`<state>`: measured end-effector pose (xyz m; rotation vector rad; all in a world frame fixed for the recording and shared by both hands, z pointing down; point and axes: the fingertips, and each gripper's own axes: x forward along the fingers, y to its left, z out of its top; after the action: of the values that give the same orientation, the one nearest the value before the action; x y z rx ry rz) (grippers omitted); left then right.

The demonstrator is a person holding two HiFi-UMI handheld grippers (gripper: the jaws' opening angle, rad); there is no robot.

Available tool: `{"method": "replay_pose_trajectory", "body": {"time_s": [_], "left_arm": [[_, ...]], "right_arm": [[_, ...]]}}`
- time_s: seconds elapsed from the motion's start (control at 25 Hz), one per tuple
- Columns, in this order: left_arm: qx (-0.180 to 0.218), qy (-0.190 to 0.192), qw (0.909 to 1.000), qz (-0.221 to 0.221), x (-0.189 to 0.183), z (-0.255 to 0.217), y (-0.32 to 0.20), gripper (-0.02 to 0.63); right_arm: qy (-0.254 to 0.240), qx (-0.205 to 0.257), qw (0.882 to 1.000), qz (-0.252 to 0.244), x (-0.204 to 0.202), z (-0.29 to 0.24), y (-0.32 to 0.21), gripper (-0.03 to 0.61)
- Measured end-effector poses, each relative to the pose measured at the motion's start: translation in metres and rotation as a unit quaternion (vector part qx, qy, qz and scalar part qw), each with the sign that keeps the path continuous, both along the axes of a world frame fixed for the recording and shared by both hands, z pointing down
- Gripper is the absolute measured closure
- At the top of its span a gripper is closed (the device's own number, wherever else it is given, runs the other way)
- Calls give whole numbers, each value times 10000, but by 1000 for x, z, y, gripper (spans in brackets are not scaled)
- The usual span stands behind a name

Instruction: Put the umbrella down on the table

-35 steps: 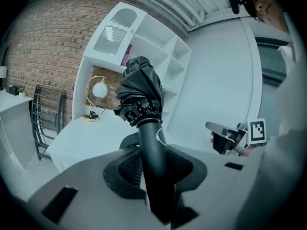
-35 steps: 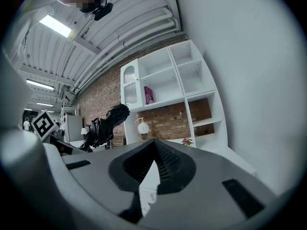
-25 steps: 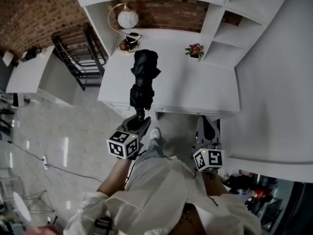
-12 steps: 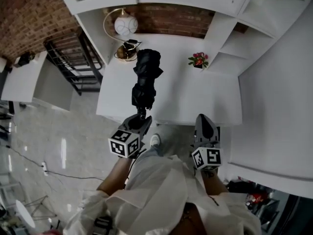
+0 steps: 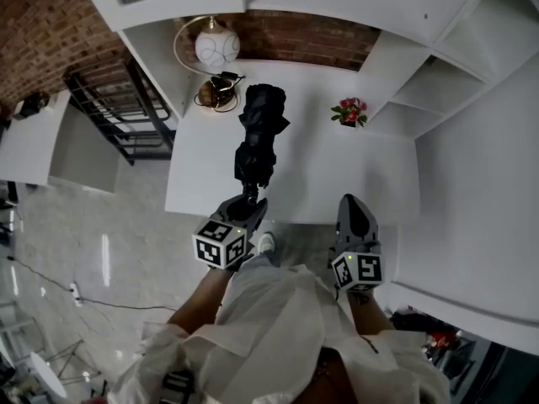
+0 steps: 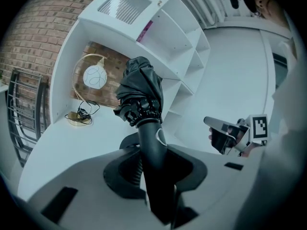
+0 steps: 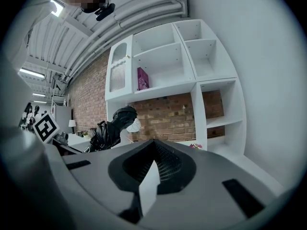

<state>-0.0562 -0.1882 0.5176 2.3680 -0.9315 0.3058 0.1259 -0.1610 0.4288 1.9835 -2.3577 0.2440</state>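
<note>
Umbrella [image 5: 259, 133] first: it is a black folding one, furled into a loose bundle, and it sits in the left tool [image 5: 250, 202], whose jaws are clamped on the straight dark handle [image 6: 153, 157]. In the left gripper view the handle rises out of the jaws and the crumpled canopy stands above it, tilted slightly, clear of the white desk [image 5: 337, 175]. From the head view the bundle hangs over the left half of the desk, its far end pointing toward the round white globe lamp [image 5: 211, 46] with its gold hoop and toward the gold lamp base with a dark cable [image 5: 216, 95] at the back left corner. The left tool itself is at the near edge of the desk, its marker cube [image 5: 221, 244] toward the person. The right tool [image 5: 352, 204] is well apart from the umbrella, at the near edge on the right side; its jaws are closed together on nothing, coming to a point. A small pot of red and pink flowers [image 5: 350, 112] stands at the back right of the desk, near the white shelving [image 5: 438, 91]. Behind the desk runs a brick wall [image 5: 295, 32], and a black metal rack [image 5: 118, 116] stands on the floor to the left. In the right gripper view a pink box [image 7: 142, 79] sits on one upper shelf. One white shoe [image 5: 266, 242] shows below the desk edge, between the two tools.
</note>
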Motion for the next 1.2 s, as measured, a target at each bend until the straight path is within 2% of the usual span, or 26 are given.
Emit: {"method": "replay_pose_trajectory", "body": {"time_s": [0.48,0.64,0.96,1.2], "left_arm": [[-295,-56,9993,232,14,30,-32,489],[-357,-112,9991,206,19,33,-35,489],[-550,-238,9980,-188,38,37,-52,489],[-668,-395,9958,-487,56,50,-60,489]], "right_arm": [[11,-314,9995,69,-1,23,-33,561],[-3,-347,9994,-46,1,26,-41,561],[-112,-385,9978,-526,13,29,-74,561],[-140,-489,9939,-983,22,51,-94,561]]}}
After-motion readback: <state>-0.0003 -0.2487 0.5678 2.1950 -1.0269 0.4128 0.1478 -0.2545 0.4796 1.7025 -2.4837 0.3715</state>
